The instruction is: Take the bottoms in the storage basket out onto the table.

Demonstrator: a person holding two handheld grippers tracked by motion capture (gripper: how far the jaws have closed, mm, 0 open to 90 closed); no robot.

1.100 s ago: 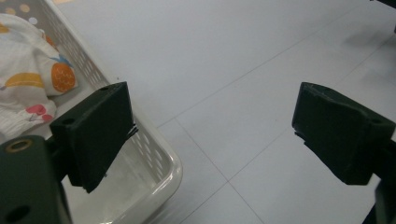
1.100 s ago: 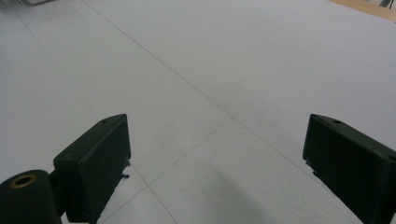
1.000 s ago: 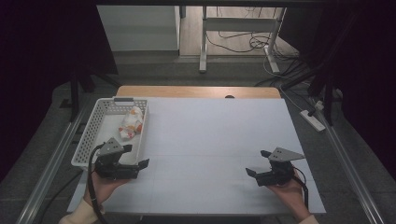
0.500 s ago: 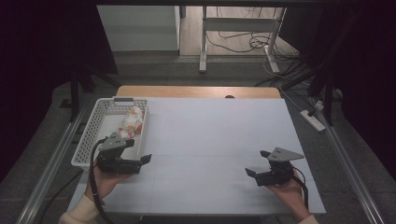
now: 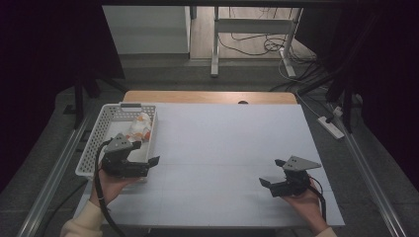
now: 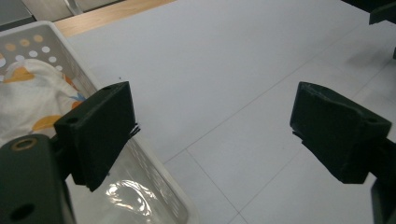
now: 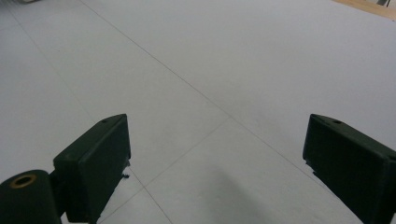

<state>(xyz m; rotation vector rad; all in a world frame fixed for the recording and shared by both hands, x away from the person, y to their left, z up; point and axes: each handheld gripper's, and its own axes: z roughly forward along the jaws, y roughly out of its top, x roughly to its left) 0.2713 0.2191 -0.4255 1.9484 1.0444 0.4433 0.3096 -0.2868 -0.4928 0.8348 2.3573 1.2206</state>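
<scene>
Straddling the basket near rim, left gripper jaws released; right gripper released over bare table.

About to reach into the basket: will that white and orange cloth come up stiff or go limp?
Probably limp: the cloth lies crumpled in soft folds in the basket. Likely light too, so the open left tongs may lift just one fold while the rest trails.

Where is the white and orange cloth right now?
In the high view, the cloth lies inside the white basket at the table's left edge, just beyond the left tool.
</scene>
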